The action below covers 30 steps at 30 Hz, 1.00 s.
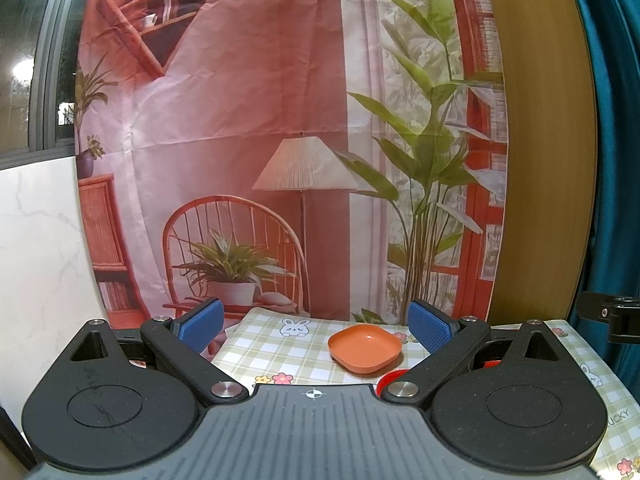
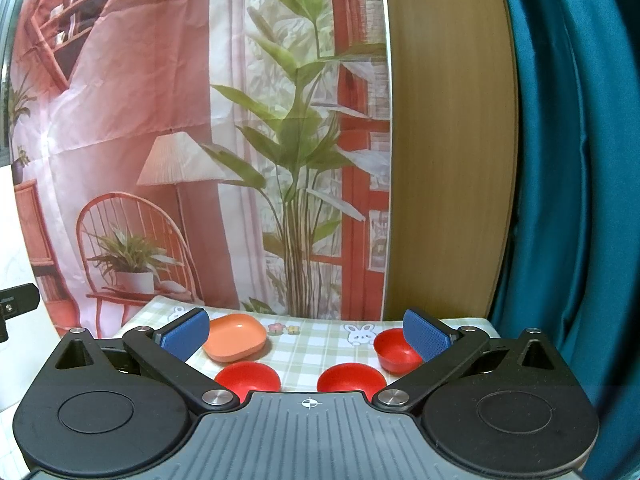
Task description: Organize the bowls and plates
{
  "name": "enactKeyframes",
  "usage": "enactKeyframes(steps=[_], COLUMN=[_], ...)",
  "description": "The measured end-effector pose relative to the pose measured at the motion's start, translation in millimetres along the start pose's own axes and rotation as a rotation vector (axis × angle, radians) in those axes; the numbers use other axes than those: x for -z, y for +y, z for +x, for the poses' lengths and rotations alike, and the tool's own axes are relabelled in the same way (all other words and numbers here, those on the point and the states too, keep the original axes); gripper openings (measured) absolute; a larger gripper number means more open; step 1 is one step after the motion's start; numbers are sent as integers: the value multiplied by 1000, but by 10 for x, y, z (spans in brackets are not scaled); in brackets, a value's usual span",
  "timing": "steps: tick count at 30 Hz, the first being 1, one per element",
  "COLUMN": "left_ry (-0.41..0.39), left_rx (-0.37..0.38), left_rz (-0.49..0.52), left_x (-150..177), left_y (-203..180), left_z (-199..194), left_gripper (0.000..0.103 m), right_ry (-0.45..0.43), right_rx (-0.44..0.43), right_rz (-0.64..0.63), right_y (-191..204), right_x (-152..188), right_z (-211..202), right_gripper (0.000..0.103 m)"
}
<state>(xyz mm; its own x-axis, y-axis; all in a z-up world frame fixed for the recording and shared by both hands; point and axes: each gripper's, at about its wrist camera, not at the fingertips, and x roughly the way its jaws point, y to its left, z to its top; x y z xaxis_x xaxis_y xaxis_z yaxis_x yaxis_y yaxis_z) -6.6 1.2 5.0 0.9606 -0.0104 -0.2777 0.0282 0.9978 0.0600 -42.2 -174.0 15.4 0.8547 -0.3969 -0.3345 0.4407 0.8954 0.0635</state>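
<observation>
Green-and-cream checked tablecloth with rabbit and flower prints (image 2: 320, 350) covers the table under both tools. Left gripper (image 1: 316, 326): blue-padded fingers spread wide, nothing held between them. Right gripper (image 2: 306, 330): likewise wide open, empty.

Right wrist view, nearest first: two round red plastic bowls side by side just ahead of the gripper body, one left (image 2: 247, 376), one right (image 2: 351, 377), apart from each other. Beyond them a third red bowl (image 2: 396, 350) sits partly behind the right finger pad. Farther left, an orange rounded-square plastic plate (image 2: 236, 336) lies flat by the left finger pad, apart from the red bowls.

Left wrist view: same orange plate right of centre between the fingers, a red bowl rim just visible below it at the gripper's edge.

Behind the table: printed fabric backdrop of a red room with chair, lamp and plants (image 1: 260, 140), then a wooden panel (image 2: 448, 140), then a teal curtain (image 2: 572, 160) at far right
</observation>
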Motion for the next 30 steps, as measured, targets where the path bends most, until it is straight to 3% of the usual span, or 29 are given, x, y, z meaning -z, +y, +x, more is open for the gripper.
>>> enactKeyframes(steps=[30], left_ry=[3], left_rx=[-2], left_rz=[-1], left_x=[3], left_y=[-3], left_z=[2], left_gripper=[100], right_ry=[-2], right_rx=[0], right_rz=[0], right_y=[-8], right_x=[16], right_z=[-7], right_gripper=[103])
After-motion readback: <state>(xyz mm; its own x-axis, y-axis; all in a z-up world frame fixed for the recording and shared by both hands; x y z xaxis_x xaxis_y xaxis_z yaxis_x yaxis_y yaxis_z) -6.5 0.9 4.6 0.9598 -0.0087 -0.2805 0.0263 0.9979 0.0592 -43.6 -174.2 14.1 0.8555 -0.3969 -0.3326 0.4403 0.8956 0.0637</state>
